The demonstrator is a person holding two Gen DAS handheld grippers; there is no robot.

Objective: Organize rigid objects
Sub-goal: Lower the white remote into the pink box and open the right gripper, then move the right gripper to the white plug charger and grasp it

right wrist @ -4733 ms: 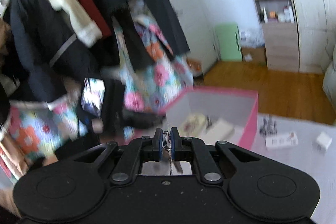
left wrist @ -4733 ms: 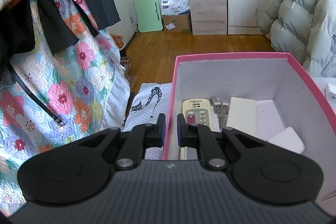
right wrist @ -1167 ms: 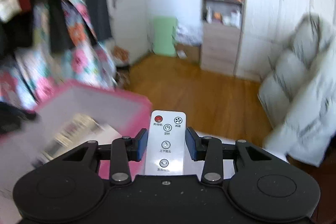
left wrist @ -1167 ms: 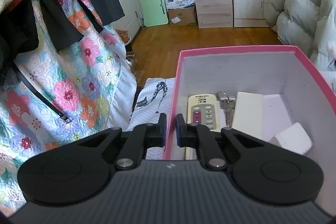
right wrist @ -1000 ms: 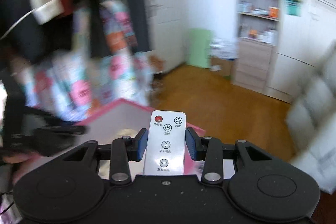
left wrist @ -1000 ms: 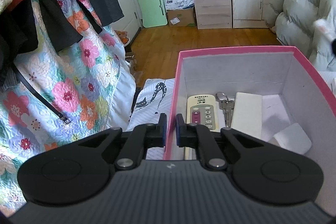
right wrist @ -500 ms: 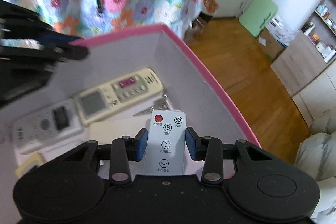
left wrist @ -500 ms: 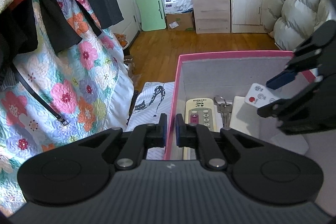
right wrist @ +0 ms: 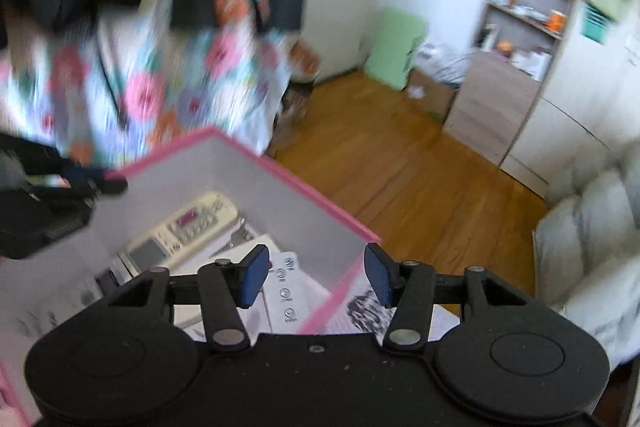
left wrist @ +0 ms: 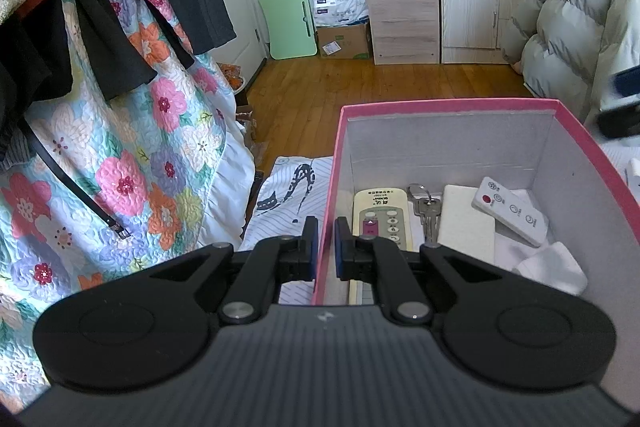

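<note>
Pink box (left wrist: 592, 143) holds remotes (left wrist: 509, 209), keys (left wrist: 425, 205); left fingers (left wrist: 310, 247) clamp its wall, right fingers (right wrist: 256, 277) opening, empty.

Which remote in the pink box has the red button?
The small white remote lying tilted on the box's right side. The bigger cream remote on the left side has a magenta patch and grey buttons.

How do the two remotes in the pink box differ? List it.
1. Colour: the cream remote is yellowish; the white remote is bright white.
2. Size: the cream remote is longer and wider, with a purple panel; the white remote is slim, with a red button and a few round icons.
3. Pose: the cream remote lies beside the box's left wall, the white remote lies askew atop white items on the right.

Both lie face up, ungripped.
</note>
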